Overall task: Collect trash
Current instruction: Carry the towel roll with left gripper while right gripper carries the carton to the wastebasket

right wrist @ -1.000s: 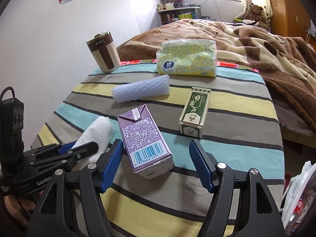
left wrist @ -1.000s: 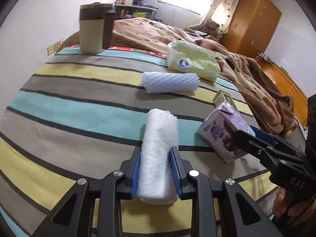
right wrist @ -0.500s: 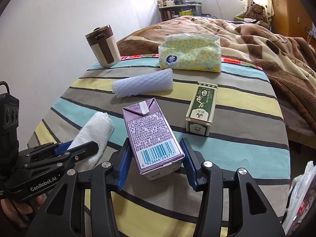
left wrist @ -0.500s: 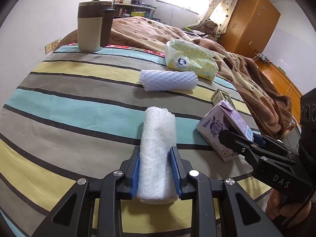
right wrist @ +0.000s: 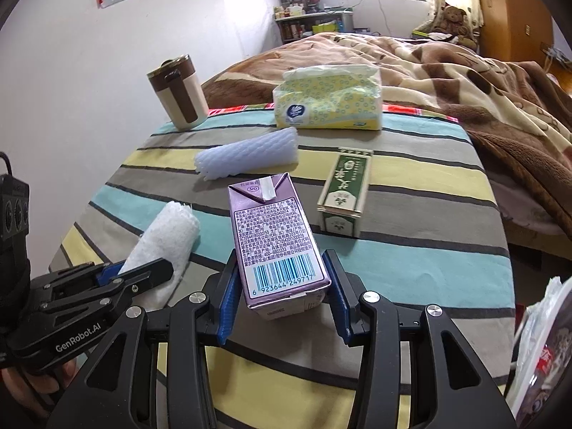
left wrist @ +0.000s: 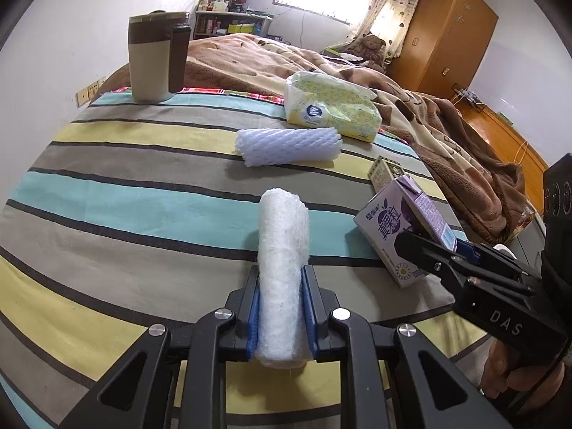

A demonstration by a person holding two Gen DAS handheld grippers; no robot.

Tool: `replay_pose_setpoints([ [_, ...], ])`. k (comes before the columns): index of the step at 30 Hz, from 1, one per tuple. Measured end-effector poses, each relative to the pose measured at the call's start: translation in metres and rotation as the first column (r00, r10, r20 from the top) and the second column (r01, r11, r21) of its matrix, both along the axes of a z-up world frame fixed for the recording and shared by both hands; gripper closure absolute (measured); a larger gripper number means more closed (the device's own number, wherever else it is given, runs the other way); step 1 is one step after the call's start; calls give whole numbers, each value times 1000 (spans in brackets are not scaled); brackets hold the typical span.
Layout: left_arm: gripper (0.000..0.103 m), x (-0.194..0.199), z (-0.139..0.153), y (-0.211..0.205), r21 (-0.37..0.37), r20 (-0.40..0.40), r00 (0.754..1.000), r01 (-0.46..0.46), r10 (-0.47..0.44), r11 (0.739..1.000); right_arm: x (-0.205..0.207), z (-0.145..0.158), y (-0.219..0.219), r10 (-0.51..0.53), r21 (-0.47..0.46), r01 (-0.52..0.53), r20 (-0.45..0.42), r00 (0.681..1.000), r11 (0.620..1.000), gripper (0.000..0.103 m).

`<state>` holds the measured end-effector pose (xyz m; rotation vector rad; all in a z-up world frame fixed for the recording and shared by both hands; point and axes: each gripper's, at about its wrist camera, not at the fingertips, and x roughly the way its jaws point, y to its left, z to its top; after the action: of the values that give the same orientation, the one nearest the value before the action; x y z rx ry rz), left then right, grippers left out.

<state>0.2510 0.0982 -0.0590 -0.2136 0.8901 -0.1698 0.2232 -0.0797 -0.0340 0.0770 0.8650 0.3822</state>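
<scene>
Right wrist view: right gripper (right wrist: 282,287) has closed from wide apart onto the carton (right wrist: 277,241), seemingly touching both sides. Left gripper (left wrist: 280,307) stays clamped on the white roll (left wrist: 282,268), at nine o'clock. Both pieces look ready to lift.

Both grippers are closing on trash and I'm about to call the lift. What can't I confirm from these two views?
- Bin or bag: only a plastic bag cut by the right view's right edge.
- Purple milk carton: whether it is empty; its right side looks short of the right gripper pad.
- White foam roll: near end hidden between the left gripper pads.
- Green box: mostly behind the carton in the left view.
</scene>
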Motion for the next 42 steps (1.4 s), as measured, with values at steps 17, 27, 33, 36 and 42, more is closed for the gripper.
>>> replay_pose_setpoints([
  [17, 82, -45, 38, -23, 20, 90, 996, 27, -29, 999, -37, 25, -31, -75, 64, 71, 58, 996, 995, 58],
  [27, 82, -76, 66, -61, 36, 162, 982, 97, -102, 995, -69, 40, -72, -172, 104, 162, 102, 980, 981, 58],
  [33, 82, -88, 75, -89, 40, 182, 971, 152, -157, 988, -88, 49, -93, -219, 93, 208, 135, 966, 974, 58],
  [36, 82, -95, 79, -105, 46, 192, 963, 183, -188, 982, -97, 53, -105, -247, 86, 236, 156, 956, 968, 58],
  [42, 82, -107, 86, -133, 51, 208, 947, 239, -245, 970, -112, 55, -130, -306, 92, 294, 169, 937, 951, 58],
])
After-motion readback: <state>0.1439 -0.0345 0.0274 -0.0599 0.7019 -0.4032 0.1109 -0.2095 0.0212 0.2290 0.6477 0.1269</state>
